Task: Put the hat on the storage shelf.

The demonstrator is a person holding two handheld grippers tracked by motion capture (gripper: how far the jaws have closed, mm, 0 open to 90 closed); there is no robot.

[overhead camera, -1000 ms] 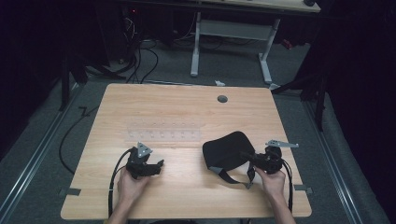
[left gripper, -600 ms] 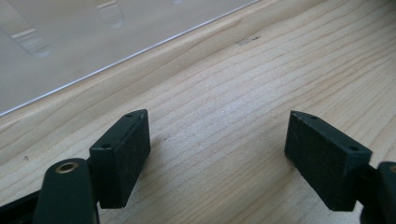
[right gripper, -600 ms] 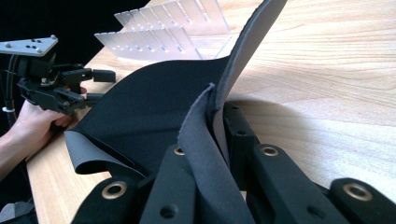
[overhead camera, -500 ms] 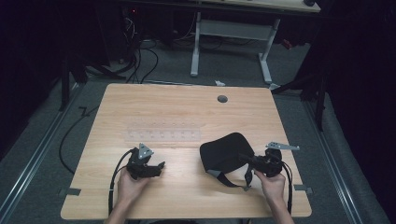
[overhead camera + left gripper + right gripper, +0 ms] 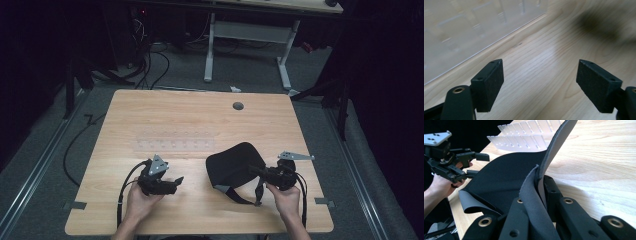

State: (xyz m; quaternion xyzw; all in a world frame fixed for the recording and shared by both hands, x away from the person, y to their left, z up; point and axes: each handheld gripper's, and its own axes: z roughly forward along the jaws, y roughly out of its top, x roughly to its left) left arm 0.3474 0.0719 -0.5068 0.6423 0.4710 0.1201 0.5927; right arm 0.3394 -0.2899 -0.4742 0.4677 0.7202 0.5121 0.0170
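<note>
Pinching one edge of the black mask (image 5: 234, 166), with the right hand-held gripper (image 5: 261, 172) clamped tight on the doubled fabric (image 5: 536, 195) and the rest draped toward the tabletop (image 5: 200, 115). Waiting with jaws spread wide and nothing between them, the left hand-held gripper (image 5: 176, 181), off to the mask's left and apart from it. Judging the grip thin: only a narrow fold between the pads, so likely to slip out under any sharp tug or quick lift. Hanging loose below, the strap (image 5: 245, 196), liable to drag, snag on the tabletop's front edge or tangle with the right cable. Lying just beyond, the clear slotted rack (image 5: 175, 145), light by the look of it, easily pushed askew by a sweeping cloth. Reaching in with the left jaws could also catch the floppy free edge (image 5: 471, 205) badly, folding it under instead of gripping it cleanly.
</note>
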